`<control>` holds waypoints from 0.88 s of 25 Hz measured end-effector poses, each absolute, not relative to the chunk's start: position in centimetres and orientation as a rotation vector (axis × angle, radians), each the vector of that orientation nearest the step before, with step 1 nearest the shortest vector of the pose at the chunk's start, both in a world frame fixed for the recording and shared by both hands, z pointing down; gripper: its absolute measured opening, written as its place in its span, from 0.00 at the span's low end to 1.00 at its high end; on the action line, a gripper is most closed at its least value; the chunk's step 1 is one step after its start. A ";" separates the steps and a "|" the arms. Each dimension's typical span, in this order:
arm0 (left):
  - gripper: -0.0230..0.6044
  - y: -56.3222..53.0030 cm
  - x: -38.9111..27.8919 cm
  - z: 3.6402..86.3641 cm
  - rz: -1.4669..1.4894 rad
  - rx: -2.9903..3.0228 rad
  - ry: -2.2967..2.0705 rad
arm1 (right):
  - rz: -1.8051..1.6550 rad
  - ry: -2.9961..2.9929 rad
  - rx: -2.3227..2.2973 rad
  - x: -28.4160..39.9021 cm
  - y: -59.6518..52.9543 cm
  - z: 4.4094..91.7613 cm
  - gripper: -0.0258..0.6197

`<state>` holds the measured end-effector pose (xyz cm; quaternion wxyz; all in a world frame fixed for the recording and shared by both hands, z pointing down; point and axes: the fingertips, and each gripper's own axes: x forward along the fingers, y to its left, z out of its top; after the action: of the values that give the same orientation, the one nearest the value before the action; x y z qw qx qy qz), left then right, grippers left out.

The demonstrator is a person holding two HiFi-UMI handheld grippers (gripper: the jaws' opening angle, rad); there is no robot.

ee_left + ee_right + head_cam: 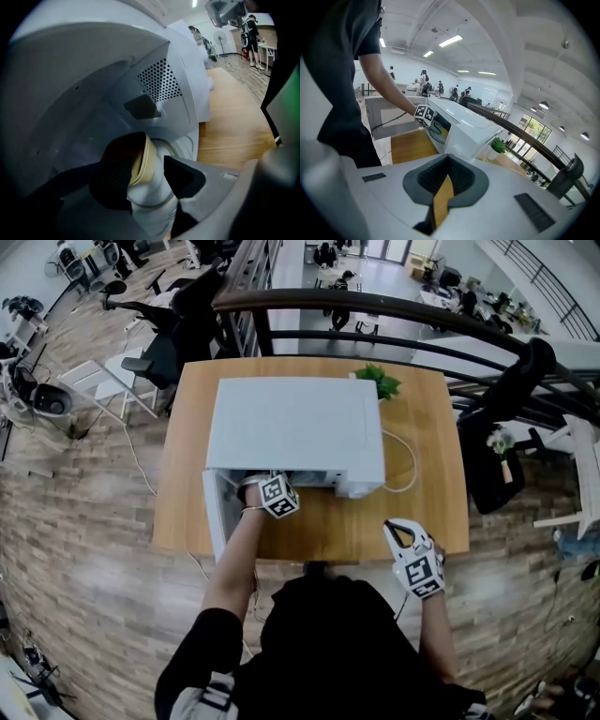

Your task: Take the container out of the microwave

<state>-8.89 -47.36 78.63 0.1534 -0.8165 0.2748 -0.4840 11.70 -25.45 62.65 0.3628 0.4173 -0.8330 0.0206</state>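
Container [144, 199], white with a tan rim, stood inside the white box-shaped microwave [295, 432], between the dark fingers [185, 178] of the left gripper [145, 178]; these were spread wide, with neither clearly pressing it. The microwave sat on the wooden table [427, 446], its door [215, 512] swung open toward 7 o'clock. The right gripper [446, 185] hovered at the microwave's 5 o'clock, its fingers narrow, tips together and empty.

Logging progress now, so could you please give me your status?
Left gripper open astride container inside microwave. Right gripper shut, empty. Door open, nothing blocking.
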 end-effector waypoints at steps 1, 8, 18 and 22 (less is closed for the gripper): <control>0.35 -47.7 -9.0 78.8 -1.391 -2.343 0.794 | 0.060 -2.137 1.077 11.9 -25.4 62.8 0.04; 0.29 -48.1 -8.8 78.7 -1.421 -2.374 0.773 | 0.083 -2.119 1.091 12.5 -25.1 63.2 0.04; 0.09 -47.4 -8.9 78.4 -1.428 -2.385 0.759 | 0.069 -2.138 1.079 11.6 -25.6 63.0 0.04; 0.09 -46.8 -9.3 78.3 -1.441 -2.384 0.745 | 0.060 -2.145 1.081 11.5 -25.6 62.8 0.04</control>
<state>-9.32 -46.84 78.33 0.1285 -0.8199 0.2562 -0.4957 11.47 -25.55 62.78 0.3609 0.4194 -0.8326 0.0233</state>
